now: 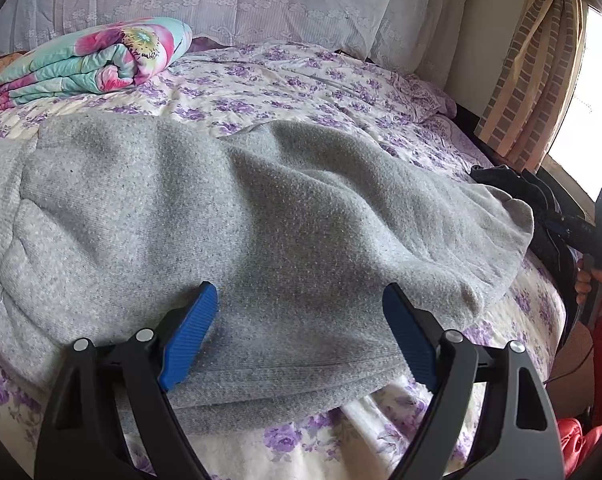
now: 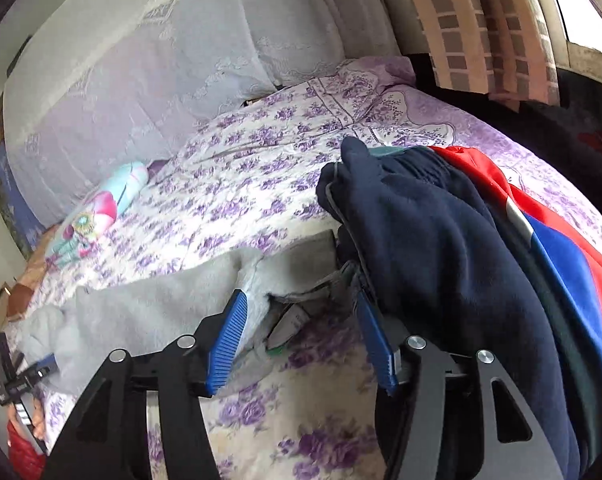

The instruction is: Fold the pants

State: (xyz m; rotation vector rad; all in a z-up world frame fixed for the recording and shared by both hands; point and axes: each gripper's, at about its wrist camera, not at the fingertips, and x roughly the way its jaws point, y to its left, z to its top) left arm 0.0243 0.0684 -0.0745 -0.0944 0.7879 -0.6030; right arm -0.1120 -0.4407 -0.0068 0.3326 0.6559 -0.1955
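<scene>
grey pants [image 1: 229, 216] lie on floral bedspread [image 1: 301, 76], folded over at least once, still lumpy. left gripper [image 1: 297, 344] wide, empty, over near edge. right gripper [image 2: 301, 344] parted, empty, beside dark clothes pile [image 2: 441, 248]. smoothing, final fold likely remain.

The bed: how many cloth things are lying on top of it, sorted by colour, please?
Grey: 1, the grey pants
Dark navy: 1, the navy garment
Red, white and blue: 1, the striped garment
Pink and turquoise flowered: 1, the rolled quilt
Total: 4, all on the purple-flowered bedspread
</scene>
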